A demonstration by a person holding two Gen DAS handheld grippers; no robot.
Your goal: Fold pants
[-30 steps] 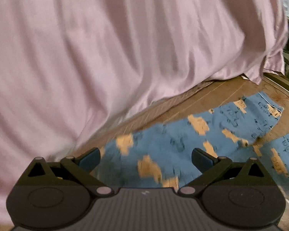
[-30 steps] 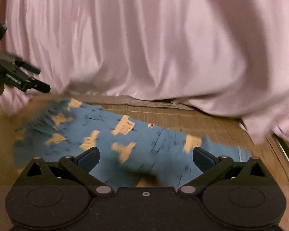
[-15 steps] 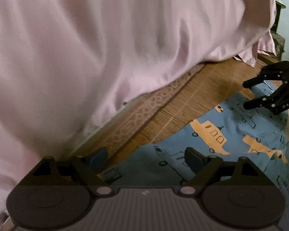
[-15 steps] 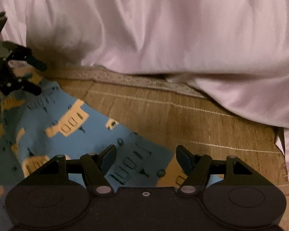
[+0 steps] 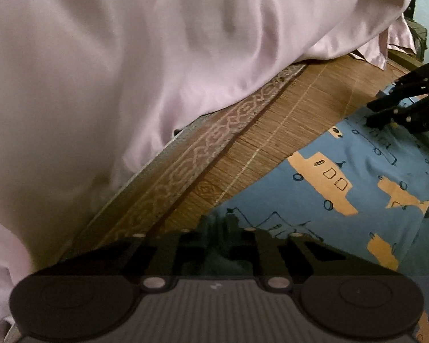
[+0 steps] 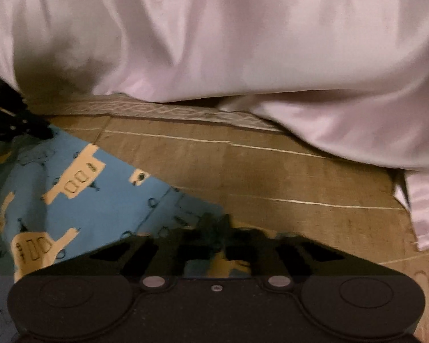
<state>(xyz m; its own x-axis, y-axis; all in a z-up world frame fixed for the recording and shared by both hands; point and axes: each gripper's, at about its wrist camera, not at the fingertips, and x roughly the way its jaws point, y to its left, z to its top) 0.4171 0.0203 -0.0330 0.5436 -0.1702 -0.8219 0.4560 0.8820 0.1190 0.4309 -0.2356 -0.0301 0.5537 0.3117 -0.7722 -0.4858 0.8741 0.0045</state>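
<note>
jaws closed, both grippers, each pinching the near edge of the pants.
nearest: left gripper (image 5: 223, 228) and right gripper (image 6: 214, 228), jaws just drawn together, a tuft of blue fabric bunched between the pads of each. next: pants (image 5: 357, 188), blue with orange vehicle print, spread flat on a woven mat (image 5: 271, 131), one edge running diagonally away from the grips. farther: patterned mat border, then a pink sheet (image 5: 128, 71) draped down to the mat. step, as judged: grasp made at two points along one end, fold not yet started. next move calls for lifting both grips together, level, and carrying the edge over onto the far part of the garment without dragging it.
</note>
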